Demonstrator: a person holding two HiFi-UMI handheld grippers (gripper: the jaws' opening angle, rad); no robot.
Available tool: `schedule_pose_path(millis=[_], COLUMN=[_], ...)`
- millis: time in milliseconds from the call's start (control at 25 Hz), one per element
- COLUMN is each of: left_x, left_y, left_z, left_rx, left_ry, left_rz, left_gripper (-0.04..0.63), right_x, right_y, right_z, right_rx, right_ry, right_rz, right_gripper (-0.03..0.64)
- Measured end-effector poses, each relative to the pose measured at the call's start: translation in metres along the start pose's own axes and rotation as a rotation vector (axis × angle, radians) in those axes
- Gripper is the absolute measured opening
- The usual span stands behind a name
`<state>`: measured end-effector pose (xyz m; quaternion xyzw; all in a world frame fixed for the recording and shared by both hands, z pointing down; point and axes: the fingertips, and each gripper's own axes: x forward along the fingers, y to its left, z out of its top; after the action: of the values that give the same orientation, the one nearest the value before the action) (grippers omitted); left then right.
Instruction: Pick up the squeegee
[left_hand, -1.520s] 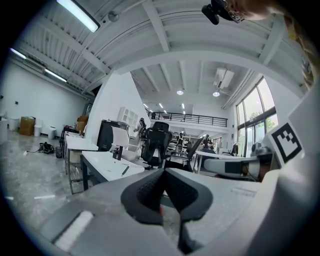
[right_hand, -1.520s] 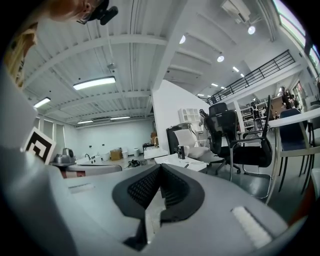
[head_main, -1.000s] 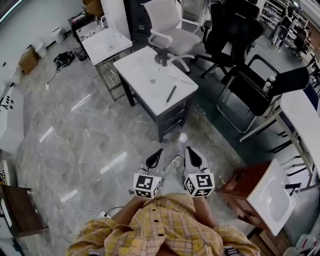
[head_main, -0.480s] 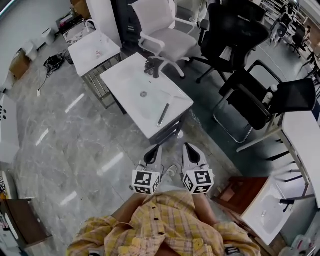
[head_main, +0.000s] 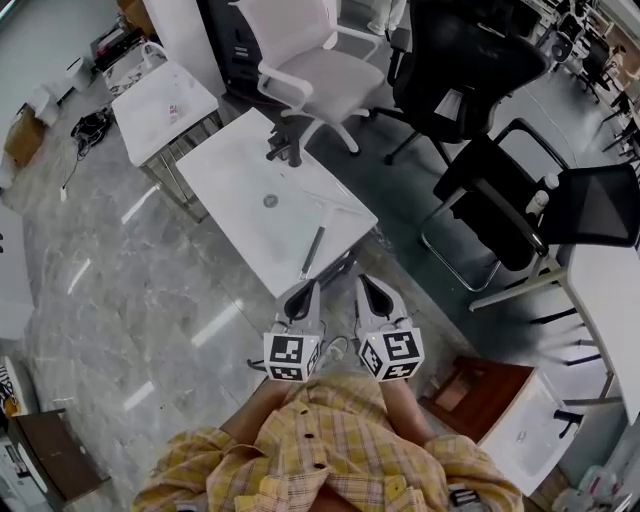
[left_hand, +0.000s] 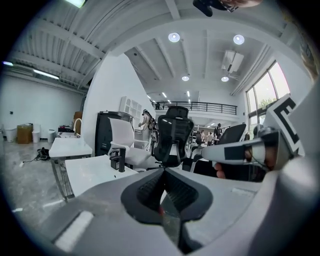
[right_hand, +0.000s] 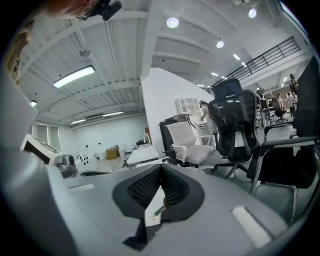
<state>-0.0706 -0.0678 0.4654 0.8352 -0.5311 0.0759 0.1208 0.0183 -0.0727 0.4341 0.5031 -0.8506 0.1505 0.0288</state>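
Note:
The squeegee (head_main: 313, 250), a thin dark-and-grey bar, lies on the white sink-top table (head_main: 225, 180) close to its near corner. A black faucet (head_main: 286, 150) stands at the table's far side. My left gripper (head_main: 311, 286) is shut and empty, its tip just short of the table's near edge, right below the squeegee's near end. My right gripper (head_main: 362, 281) is beside it, also shut and empty, off the table's corner. In the left gripper view the left gripper (left_hand: 163, 173) points over the tabletop toward the faucet (left_hand: 119, 159). The right gripper (right_hand: 160, 168) shows its dark pads meeting at the tip.
A white office chair (head_main: 300, 60) and a black one (head_main: 470, 60) stand behind the table. A black folding chair (head_main: 530, 210) is at the right, a second white table (head_main: 160, 100) at the far left. A brown wooden stand (head_main: 480, 385) is near my right side.
Both grippers have been carried forward together; the table and squeegee now lie just in front of their tips. Both stay shut.

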Motion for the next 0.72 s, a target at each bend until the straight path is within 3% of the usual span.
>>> schedule_pose_path(millis=[400,720], left_x=[0.042,0.091], left_y=[0.022,0.053], left_z=[-0.007,-0.017], left_rx=[-0.017,-0.001], left_ry=[0.058,0.152], left_rz=[0.013,-0.007], left_gripper=[0.000,0.000], right_x=[0.030,0.063], right_y=[-0.018,-0.029], right_z=[-0.012,-0.023], right_rx=[0.009,0.054], right_ry=[0.040,0.080], right_rz=[-0.032,-0.090], right_gripper=[-0.002,-0.002])
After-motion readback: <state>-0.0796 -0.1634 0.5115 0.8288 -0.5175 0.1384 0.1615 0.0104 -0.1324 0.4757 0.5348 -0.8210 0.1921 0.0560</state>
